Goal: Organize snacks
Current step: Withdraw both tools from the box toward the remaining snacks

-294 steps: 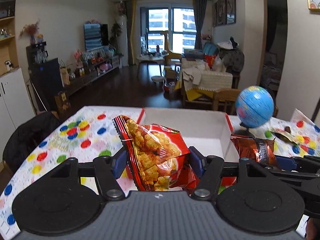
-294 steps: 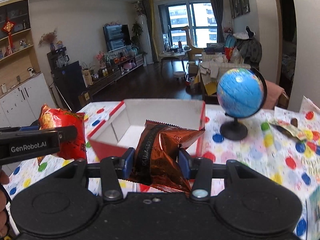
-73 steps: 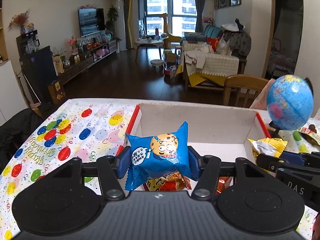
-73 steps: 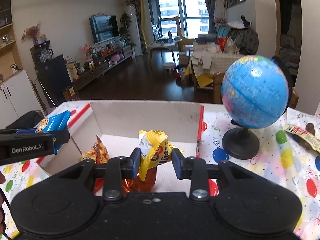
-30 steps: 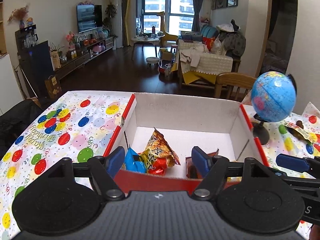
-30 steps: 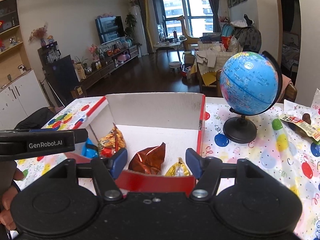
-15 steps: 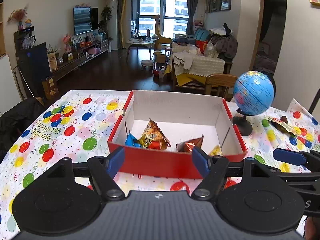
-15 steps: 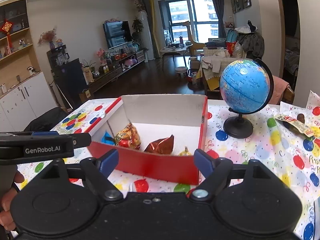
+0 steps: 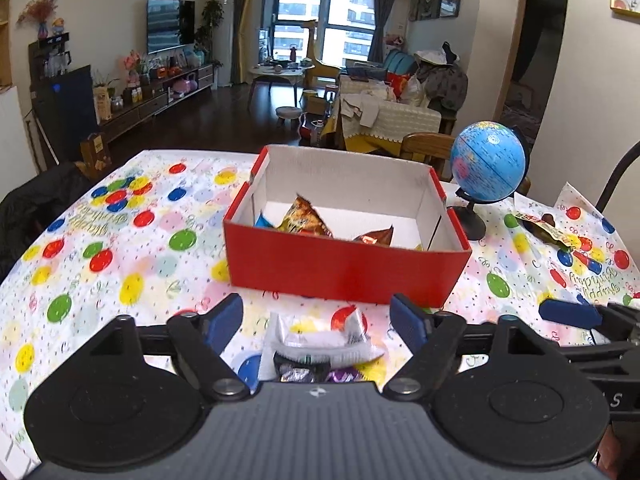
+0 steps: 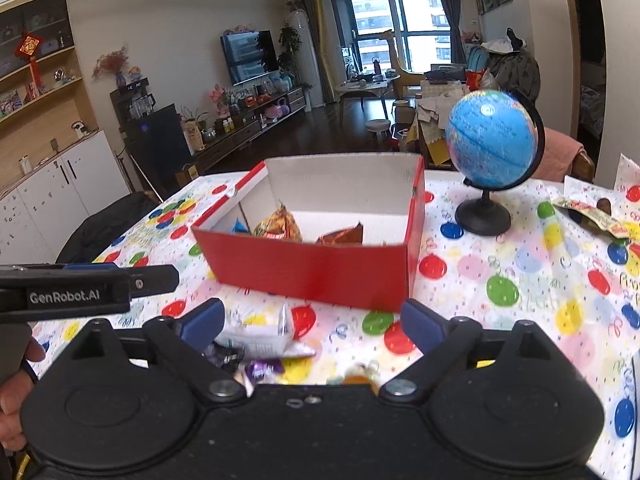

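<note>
L claw (image 9: 316, 314): jaws wide apart, nothing held. R claw (image 10: 312, 320): same, wide and empty

Target = white/clear snack packet (image 9: 320, 342) flat on the surface (image 9: 120, 240), lower centre of L wrist frame, directly between and just ahead of the L pads, long axis approx across the frame, i.e. along the gap between the L pads. L claw judged nearer. In R wrist view same packet (image 10: 260, 338) sits lower left, beside R's left pad, off centre

Red box (image 9: 344, 268) mid frame beyond the packet, near it; already has orange, brown and blue packs inside

R view only: purple wrapper (image 10: 260, 368) plus an orangish item (image 10: 356, 378) at bottom edge, part hidden. L view shows purple/dark wrappers under the packet, unclear how many
</note>
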### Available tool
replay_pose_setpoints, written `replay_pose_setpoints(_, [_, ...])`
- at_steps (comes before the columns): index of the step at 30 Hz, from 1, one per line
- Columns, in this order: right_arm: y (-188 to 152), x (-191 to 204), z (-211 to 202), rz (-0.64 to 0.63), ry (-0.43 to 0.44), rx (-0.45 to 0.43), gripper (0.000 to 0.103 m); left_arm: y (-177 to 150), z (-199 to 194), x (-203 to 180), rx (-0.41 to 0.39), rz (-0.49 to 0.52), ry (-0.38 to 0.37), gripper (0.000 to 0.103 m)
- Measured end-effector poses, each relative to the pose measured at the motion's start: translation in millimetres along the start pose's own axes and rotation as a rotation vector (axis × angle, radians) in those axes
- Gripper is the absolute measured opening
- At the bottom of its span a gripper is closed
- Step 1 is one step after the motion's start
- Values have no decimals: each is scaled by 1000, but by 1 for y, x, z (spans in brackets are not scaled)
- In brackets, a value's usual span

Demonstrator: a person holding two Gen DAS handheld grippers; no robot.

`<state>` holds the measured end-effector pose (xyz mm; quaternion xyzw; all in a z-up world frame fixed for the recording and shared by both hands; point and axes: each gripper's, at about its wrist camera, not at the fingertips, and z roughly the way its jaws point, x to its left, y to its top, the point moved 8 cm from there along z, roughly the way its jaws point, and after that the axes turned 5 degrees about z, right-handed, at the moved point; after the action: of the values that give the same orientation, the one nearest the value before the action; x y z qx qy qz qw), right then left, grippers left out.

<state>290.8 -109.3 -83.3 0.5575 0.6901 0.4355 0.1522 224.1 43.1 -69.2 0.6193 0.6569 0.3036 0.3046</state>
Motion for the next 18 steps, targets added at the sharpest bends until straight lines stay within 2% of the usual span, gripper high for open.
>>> replay_pose_setpoints(11, [-63, 10, -3, 1, -6, 96, 95, -53, 17, 15, 91, -38, 8, 82])
replay_pose_setpoints(18, [-105, 18, 11, 1, -58, 210, 95, -78, 38, 18, 165, 8, 48, 82])
